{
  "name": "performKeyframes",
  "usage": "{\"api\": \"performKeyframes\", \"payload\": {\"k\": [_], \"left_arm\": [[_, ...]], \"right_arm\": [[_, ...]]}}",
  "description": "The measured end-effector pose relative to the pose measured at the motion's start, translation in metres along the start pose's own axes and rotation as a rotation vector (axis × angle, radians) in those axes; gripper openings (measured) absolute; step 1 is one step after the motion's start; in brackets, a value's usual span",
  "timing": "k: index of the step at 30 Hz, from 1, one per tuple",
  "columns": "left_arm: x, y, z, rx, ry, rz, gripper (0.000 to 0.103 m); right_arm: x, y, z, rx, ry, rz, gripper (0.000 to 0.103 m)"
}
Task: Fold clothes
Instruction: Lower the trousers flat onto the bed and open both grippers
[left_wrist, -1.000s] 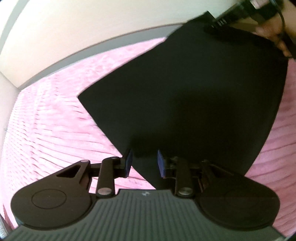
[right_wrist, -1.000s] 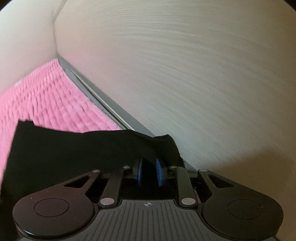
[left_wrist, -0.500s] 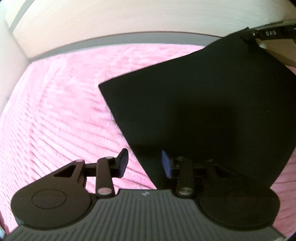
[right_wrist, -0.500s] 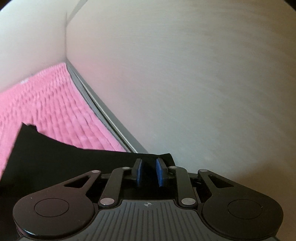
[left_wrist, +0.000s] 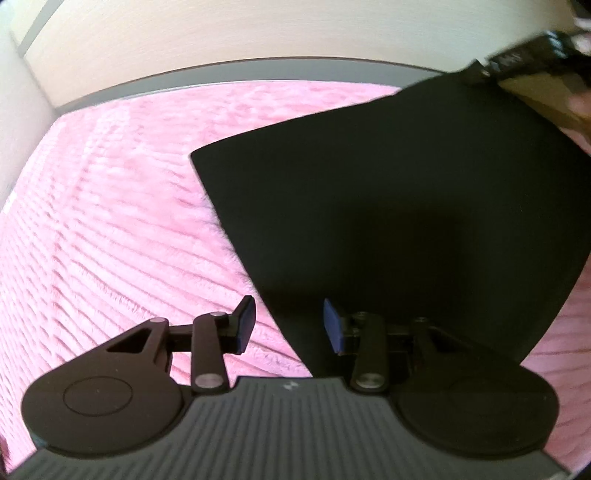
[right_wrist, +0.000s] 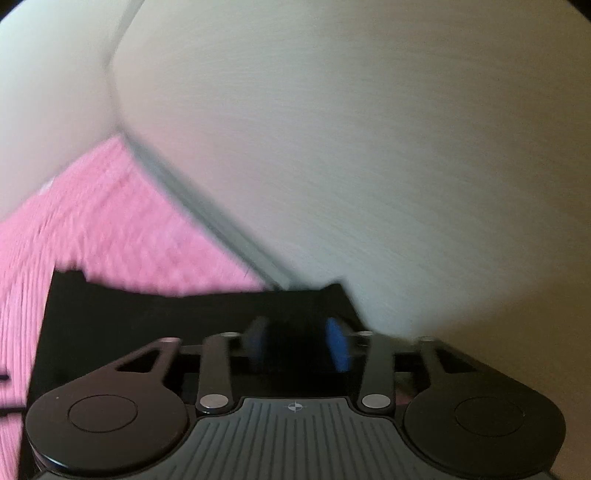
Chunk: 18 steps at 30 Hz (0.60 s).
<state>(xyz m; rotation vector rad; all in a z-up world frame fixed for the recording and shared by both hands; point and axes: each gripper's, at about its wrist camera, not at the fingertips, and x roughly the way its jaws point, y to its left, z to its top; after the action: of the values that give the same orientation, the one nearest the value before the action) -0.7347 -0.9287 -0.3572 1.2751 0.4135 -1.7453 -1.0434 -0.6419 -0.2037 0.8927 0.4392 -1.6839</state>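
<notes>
Pink ribbed bedspread (left_wrist: 110, 229), black garment (left_wrist: 406, 221) flat, corners between both parted tongs

Right wrist view motion-blurred; black cloth (right_wrist: 147, 317) cut off at btm-left.

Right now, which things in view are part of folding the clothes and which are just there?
Part of the job:
- black garment, lying flat
- left gripper, open over its near corner
- right gripper, jaws just opened at the far corner

Just there:
- pink ribbed blanket
- pale wooden headboard
</notes>
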Motion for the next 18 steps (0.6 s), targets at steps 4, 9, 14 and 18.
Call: {"api": "performKeyframes", "payload": {"k": [4,9,14,18], "left_arm": [[-0.001,0.013,-0.008,-0.081,0.024,-0.029,0.036],[-0.016,0.024,-0.036,-0.265,0.072,-0.149,0.039],[-0.009,0.023,-0.058,-0.399,0.116,-0.277,0.04],[-0.004,0.021,-0.058,-0.43,0.128,-0.312,0.022]], "right_arm": [[-0.015,-0.007,-0.003,-0.013,0.013,0.041,0.049],[-0.067,-0.017,-0.036,0.048,0.039,0.048,0.049],[-0.08,-0.024,-0.072,0.017,0.096,0.021,0.049],[-0.075,-0.029,-0.07,0.021,0.112,0.004,0.054]]}}
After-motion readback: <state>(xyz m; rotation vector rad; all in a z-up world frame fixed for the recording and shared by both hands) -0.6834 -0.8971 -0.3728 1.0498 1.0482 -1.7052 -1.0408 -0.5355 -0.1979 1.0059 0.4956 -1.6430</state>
